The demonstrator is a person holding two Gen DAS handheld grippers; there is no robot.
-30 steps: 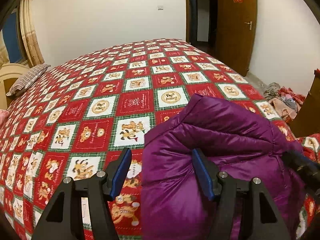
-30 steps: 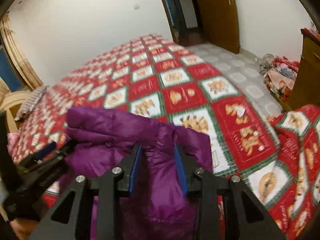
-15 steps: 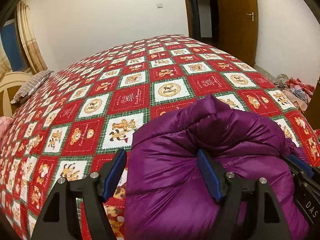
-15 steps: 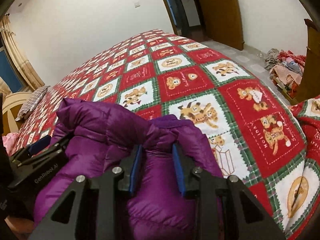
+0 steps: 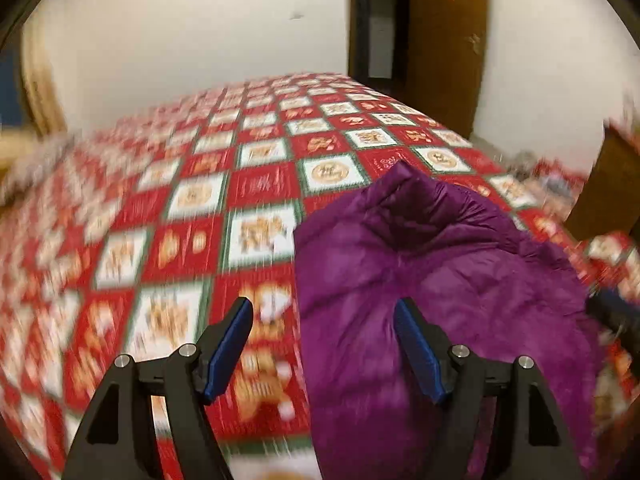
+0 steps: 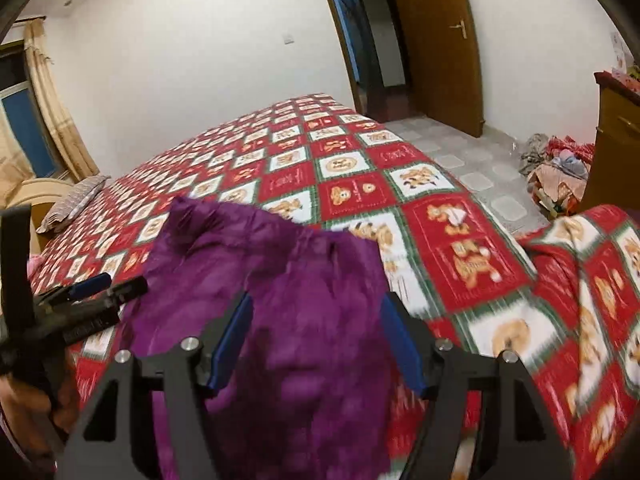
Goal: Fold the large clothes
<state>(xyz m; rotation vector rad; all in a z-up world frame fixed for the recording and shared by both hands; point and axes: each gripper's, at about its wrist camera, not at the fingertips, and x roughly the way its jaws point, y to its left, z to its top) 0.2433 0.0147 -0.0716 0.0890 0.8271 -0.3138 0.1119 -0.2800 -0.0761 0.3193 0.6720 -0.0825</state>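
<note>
A bulky purple puffer jacket (image 5: pixel 420 280) lies bunched near the front edge of the bed (image 5: pixel 260 184), which has a red patchwork cover. My left gripper (image 5: pixel 323 306) stands open over the jacket's left edge, with neither pad pressing the fabric. The view is blurred by motion. My right gripper (image 6: pixel 317 298) has its jaws opening. The jacket (image 6: pixel 280 272) lies between and below them, and the pads do not grip it. In the right wrist view the left gripper (image 6: pixel 92 292) shows at the left, held by a hand. The right gripper's tip (image 5: pixel 612 312) shows at the left view's right edge.
A striped pillow (image 6: pixel 76 200) lies by the headboard at far left. A fold of the cover (image 6: pixel 580 280) is heaped at the right. Beyond the bed are tiled floor, a clothes pile (image 6: pixel 556 168), a wooden cabinet (image 6: pixel 616 140) and an open door (image 6: pixel 436 40).
The right gripper's jaws have spread wide off the pinched jacket fold. Both grippers have shifted relative to the jacket, and the left view has become blurred. The left jaws stay wide.
</note>
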